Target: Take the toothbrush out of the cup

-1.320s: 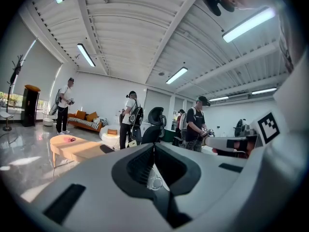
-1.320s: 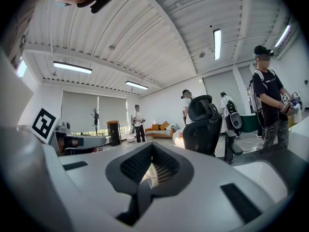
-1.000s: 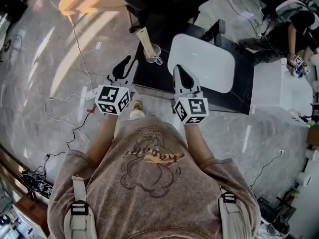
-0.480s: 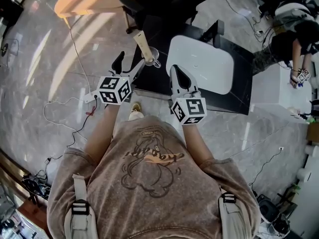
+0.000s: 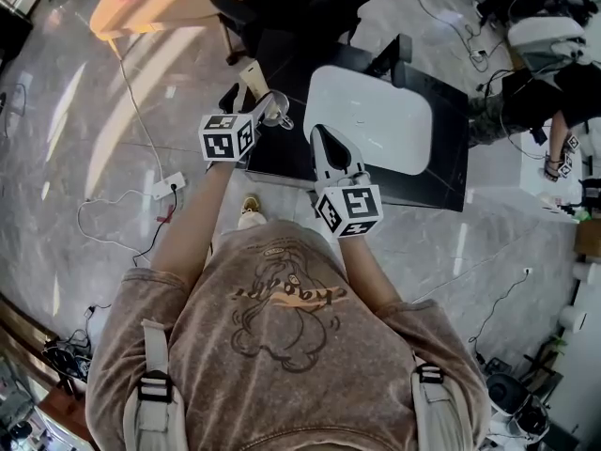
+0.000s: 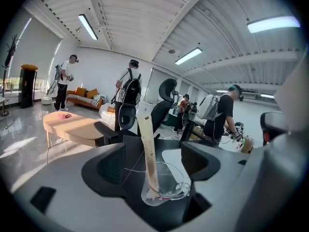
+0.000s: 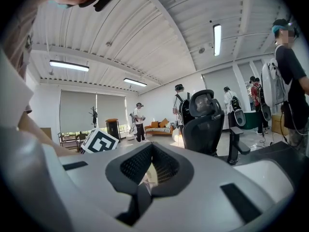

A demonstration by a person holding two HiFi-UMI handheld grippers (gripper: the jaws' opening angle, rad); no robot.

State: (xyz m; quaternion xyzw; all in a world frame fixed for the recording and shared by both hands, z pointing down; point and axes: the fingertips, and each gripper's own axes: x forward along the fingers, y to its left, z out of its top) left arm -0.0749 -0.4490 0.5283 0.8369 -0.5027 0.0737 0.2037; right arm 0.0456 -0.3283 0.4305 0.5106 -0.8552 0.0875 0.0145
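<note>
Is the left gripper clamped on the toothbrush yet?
No: the left gripper holds its jaws wide apart either side of the cup, clear of the toothbrush standing in it.

bright even light, fisheye-warped edges

The cup [image 5: 278, 113] stands on the table [image 5: 441, 172], near its front left corner. The toothbrush [image 5: 251, 75] stands in the cup and leans left. The cup sits between the left gripper's [image 6: 159, 161] two jaws. A board [image 5: 371, 120] lies on the table, right of the cup. The right gripper [image 5: 322, 142] is by the board's front left corner. A chair [image 5: 272, 7] is behind the table.
</note>
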